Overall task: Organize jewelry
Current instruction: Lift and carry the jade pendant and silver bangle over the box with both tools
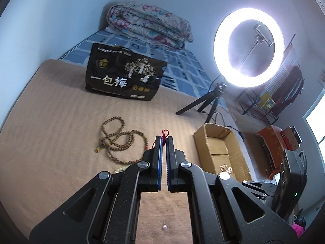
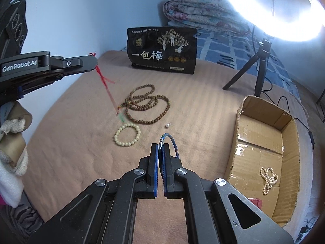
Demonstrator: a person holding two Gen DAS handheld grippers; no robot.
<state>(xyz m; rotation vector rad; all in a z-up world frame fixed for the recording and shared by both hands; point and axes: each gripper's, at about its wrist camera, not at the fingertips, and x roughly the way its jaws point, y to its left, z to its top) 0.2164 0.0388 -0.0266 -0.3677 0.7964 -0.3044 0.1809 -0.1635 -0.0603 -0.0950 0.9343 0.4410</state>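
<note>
My left gripper (image 1: 164, 140) is shut on a red string cord (image 1: 165, 133); in the right wrist view the cord (image 2: 105, 83) hangs from it (image 2: 95, 62) above the mat, a green piece at its lower end. My right gripper (image 2: 160, 148) is shut on a thin blue bangle (image 2: 172, 142), held above the mat. A long brown bead necklace (image 2: 146, 105), a cream bead bracelet (image 2: 127, 134) and a small pearl stud (image 2: 167, 125) lie on the tan mat (image 2: 193, 111). A cardboard box (image 2: 292, 134) at right holds a pearl strand (image 2: 268, 179).
A black snack bag (image 2: 162, 50) stands at the back of the mat. A ring light (image 1: 247, 47) on a black tripod (image 2: 260, 65) stands behind the box. A folded quilt (image 1: 150, 24) lies on the bed. Cables (image 2: 284, 99) run by the box.
</note>
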